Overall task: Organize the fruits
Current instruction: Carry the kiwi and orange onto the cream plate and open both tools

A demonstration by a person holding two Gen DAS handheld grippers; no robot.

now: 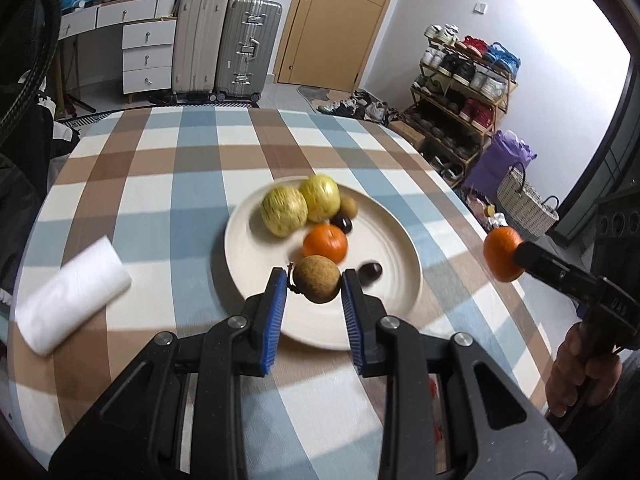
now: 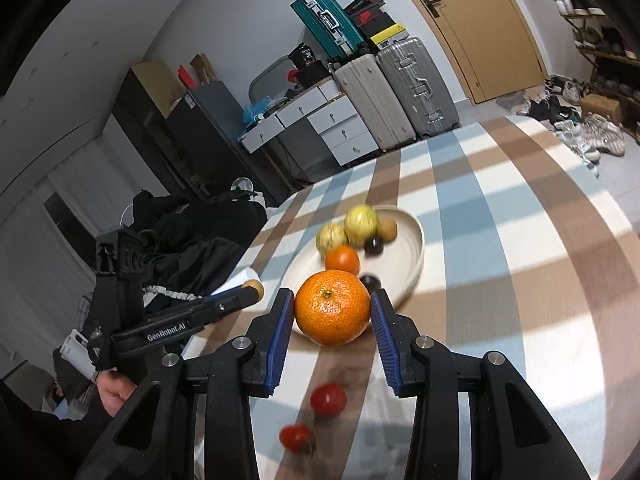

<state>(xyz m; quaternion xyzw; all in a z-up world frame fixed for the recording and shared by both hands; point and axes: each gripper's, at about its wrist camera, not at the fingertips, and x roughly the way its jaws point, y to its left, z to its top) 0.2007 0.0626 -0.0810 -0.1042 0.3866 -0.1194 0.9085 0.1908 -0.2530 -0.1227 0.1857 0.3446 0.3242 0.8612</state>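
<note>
While blur softens the plate [image 1: 400, 236], each hand-held gripper seemingly clamps fruit: left [image 1: 314, 286] brown fruit [image 1: 316, 279], right [image 2: 332, 314] mandarin [image 2: 332, 310].

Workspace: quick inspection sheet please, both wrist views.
Surface: round table under a checked cloth.
Job's things: cream plate holds two yellow-green fruits, a small orange, a kiwi-like fruit and two dark small fruits. Two cherry tomatoes lie on the cloth outside the plate.
Clutter: white roll lying on the cloth.
Grippers: left gripper shut on a brown round fruit above the plate's near rim; right gripper shut on a large orange.
Cables: nothing seen.
Surroundings: suitcases, drawer unit, door, shoe rack.
</note>
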